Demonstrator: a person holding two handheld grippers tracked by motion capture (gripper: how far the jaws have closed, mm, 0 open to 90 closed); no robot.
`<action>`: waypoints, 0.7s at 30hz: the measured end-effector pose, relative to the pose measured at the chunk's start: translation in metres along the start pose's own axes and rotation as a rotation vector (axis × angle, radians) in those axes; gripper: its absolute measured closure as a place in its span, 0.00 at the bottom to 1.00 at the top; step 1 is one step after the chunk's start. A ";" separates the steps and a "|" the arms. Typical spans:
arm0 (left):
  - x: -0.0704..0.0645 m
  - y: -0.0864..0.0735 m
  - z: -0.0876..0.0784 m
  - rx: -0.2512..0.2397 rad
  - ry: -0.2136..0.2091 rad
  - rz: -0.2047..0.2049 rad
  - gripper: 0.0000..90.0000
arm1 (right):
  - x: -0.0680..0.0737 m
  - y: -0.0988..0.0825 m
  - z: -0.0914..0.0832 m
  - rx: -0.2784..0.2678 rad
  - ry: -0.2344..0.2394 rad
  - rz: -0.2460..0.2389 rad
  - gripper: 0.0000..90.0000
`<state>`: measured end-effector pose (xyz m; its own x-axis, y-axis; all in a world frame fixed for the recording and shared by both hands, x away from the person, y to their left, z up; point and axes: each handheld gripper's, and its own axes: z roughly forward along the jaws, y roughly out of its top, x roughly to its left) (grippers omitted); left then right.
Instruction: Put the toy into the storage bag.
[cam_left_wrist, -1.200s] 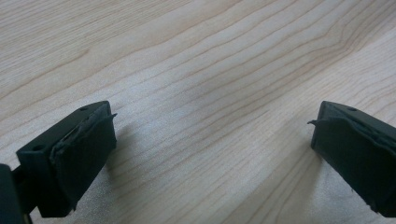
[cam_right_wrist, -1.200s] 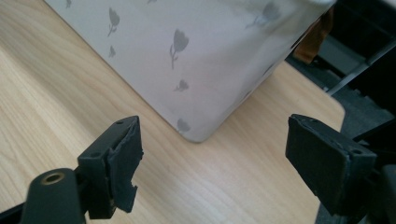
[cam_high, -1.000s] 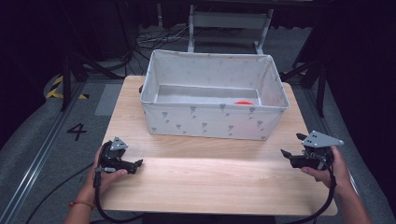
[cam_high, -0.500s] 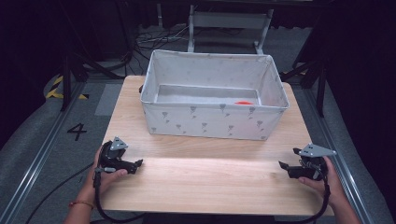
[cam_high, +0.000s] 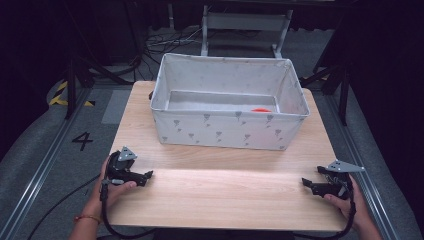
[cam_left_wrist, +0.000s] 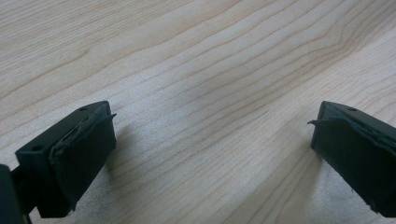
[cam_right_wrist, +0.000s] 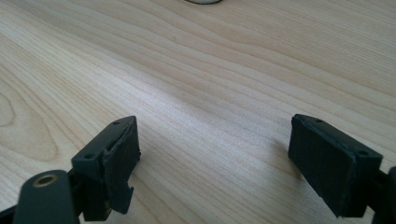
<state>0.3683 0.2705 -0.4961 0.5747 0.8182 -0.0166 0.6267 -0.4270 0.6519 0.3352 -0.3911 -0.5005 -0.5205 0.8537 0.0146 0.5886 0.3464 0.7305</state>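
A grey fabric bin (cam_high: 230, 132) with a small printed pattern stands at the back of the wooden table (cam_high: 225, 190). A small orange-red object (cam_high: 260, 110) lies on its floor near the right wall. My left gripper (cam_high: 148, 176) rests low on the table's front left, held by a hand, open and empty. My right gripper (cam_high: 305, 183) sits near the front right edge, also open and empty. In the left gripper view the pads (cam_left_wrist: 84, 149) stand wide apart over bare wood. In the right gripper view the fingers (cam_right_wrist: 119, 161) are equally spread.
Dark floor with cables and a metal frame (cam_high: 245, 22) lies behind the table. A rail and a floor mark "4" (cam_high: 82, 140) run along the left. A pale round edge (cam_right_wrist: 204, 1) shows at the top of the right gripper view.
My right gripper has come down and toward the front edge of the table, settling low near the wood. The left gripper has stayed in place.
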 end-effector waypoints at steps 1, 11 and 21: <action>0.000 0.000 0.000 -0.001 0.001 0.002 0.00 | 0.000 0.000 0.000 0.000 0.000 0.000 0.19; 0.000 -0.001 -0.001 0.002 0.001 0.000 0.00 | 0.001 0.000 0.000 0.001 -0.006 0.003 0.18; -0.001 0.000 0.000 -0.003 0.008 -0.010 0.00 | 0.001 0.000 0.000 0.001 -0.008 0.004 0.18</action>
<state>0.3681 0.2697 -0.4962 0.5645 0.8252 -0.0173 0.6308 -0.4178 0.6539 0.3346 -0.3906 -0.5006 -0.5132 0.8582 0.0121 0.5914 0.3434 0.7296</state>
